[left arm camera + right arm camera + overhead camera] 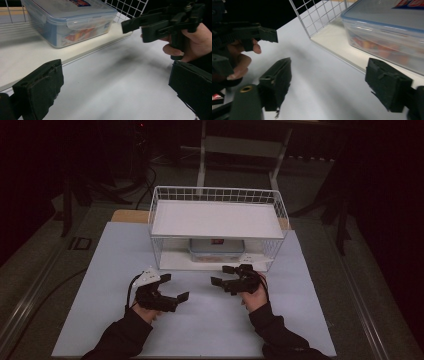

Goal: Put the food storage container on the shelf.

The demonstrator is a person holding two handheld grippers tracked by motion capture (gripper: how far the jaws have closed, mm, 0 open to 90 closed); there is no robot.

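A clear plastic container [216, 248] with a blue-rimmed lid stands on the lower shelf of a white wire rack [217, 215]. My left gripper [174, 287] rests over the table in front of the rack's left part, open with nothing between its pads. My right gripper [222, 275] hovers just before the rack's front edge, also open and holding nothing. In the left gripper view the container [72, 22] lies ahead to the left, past my wide-apart jaws. From the right gripper view, the container [387, 32] sits close ahead on the right, beyond the shelf lip.
The rack's flat upper shelf [215, 219] overhangs the container, with wire walls at the sides and back. A pale blue table top [115, 270] spreads around both hands. The floor beyond is dark, with table legs and cables at the back.
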